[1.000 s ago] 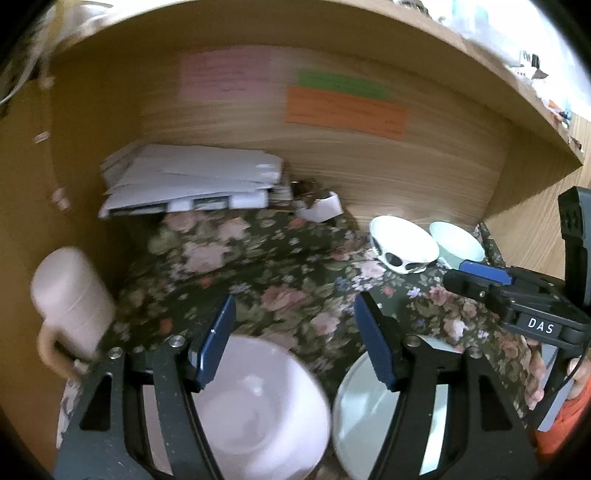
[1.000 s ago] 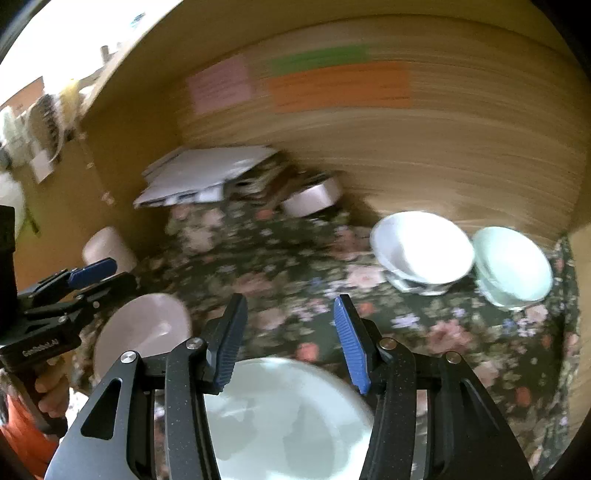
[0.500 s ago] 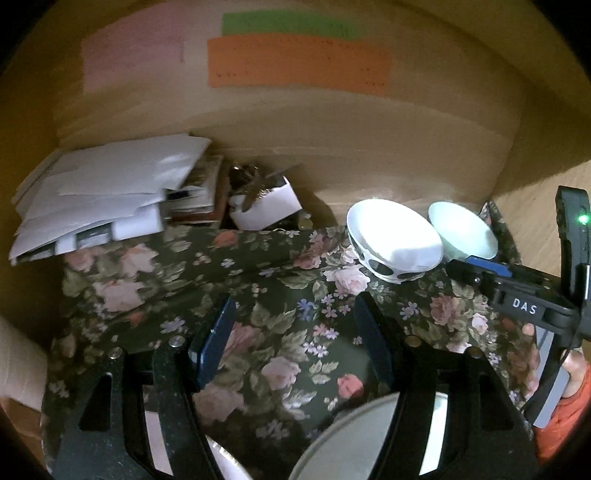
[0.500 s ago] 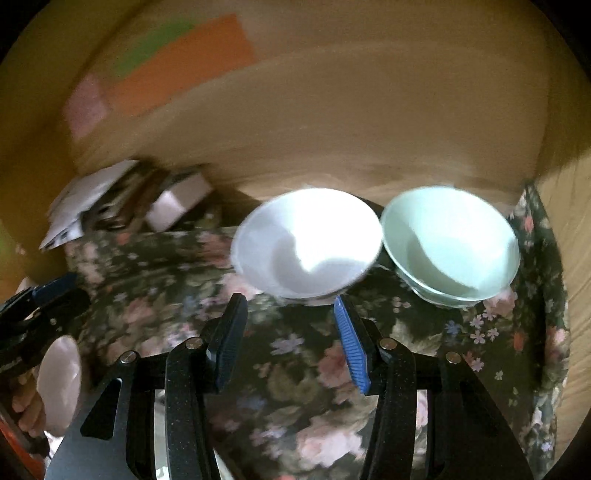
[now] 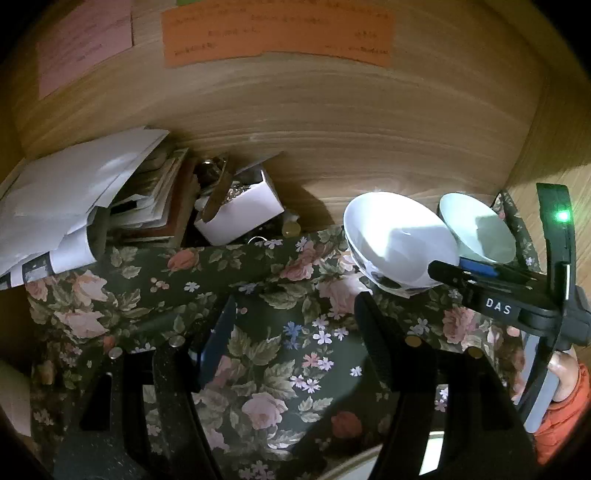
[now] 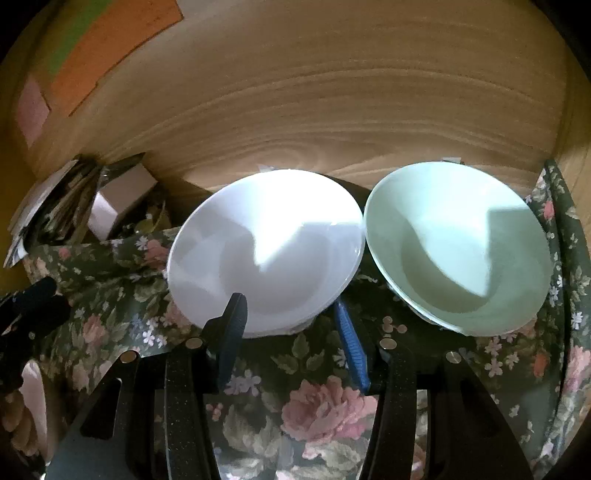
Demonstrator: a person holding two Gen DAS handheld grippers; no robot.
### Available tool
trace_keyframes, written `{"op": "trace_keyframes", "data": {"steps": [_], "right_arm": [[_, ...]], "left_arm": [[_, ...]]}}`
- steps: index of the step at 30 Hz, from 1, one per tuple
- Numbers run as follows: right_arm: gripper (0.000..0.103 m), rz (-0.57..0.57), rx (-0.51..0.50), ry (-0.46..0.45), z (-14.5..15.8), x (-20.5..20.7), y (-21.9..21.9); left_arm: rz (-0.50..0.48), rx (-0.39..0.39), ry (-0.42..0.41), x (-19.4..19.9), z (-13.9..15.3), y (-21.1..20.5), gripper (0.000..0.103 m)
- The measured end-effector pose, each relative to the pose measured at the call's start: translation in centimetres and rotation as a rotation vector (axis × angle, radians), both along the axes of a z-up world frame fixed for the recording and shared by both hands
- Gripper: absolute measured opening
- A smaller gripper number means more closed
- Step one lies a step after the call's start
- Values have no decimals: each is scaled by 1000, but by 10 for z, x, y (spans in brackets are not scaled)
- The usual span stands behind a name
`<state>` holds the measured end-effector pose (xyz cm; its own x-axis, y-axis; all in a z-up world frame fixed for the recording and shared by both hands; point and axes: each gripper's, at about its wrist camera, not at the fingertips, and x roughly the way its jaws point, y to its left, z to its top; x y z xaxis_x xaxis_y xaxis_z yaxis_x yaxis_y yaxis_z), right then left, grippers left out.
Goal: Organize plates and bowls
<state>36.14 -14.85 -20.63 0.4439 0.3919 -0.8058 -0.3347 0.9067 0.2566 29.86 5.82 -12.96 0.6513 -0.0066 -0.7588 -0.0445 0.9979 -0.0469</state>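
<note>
A white bowl (image 6: 273, 251) and a pale green bowl (image 6: 458, 247) stand side by side on the floral cloth (image 6: 321, 406), close to the wooden back wall. My right gripper (image 6: 290, 310) is open. Its fingertips straddle the near rim of the white bowl, the left one in front of the bowl's inside and the right one just outside the rim. My left gripper (image 5: 295, 325) is open over bare cloth with nothing between its fingers. From there the white bowl (image 5: 399, 240), the green bowl (image 5: 476, 229) and the right gripper (image 5: 458, 267) lie to the right. A white plate rim (image 5: 432, 450) shows at the bottom edge.
A heap of papers and envelopes (image 5: 74, 192) and a small white box of odds and ends (image 5: 240, 210) sit at the back left. The wooden back wall (image 5: 332, 110) carries an orange note (image 5: 277, 33). A side wall closes the right. A hand in an orange sleeve (image 5: 561, 406) holds the right gripper.
Both grippers have moved forward and down toward the back wall. The pink bowl and most of the plate have slid out of view below. The white bowl now sits at the right gripper's fingertips.
</note>
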Motion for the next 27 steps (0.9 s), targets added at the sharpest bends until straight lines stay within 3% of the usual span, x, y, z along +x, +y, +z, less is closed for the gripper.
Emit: {"op": "trace_keyframes", "data": {"steps": [7,12,20,27], "right_arm": [[46,9,42,78,-9,12,-5],[34,49,9,58,-3,7,-5],[31,143,-1,52,5,-8,5],[31,84,10,105,-9,17,7]], "left_arm": [[0,-4,9,4,-4,1,66],[3,-24,26,7,-10,3,66],[14,-49,51,11,-17,2,66],[12,-32,56,14,-17,-2,66]]}}
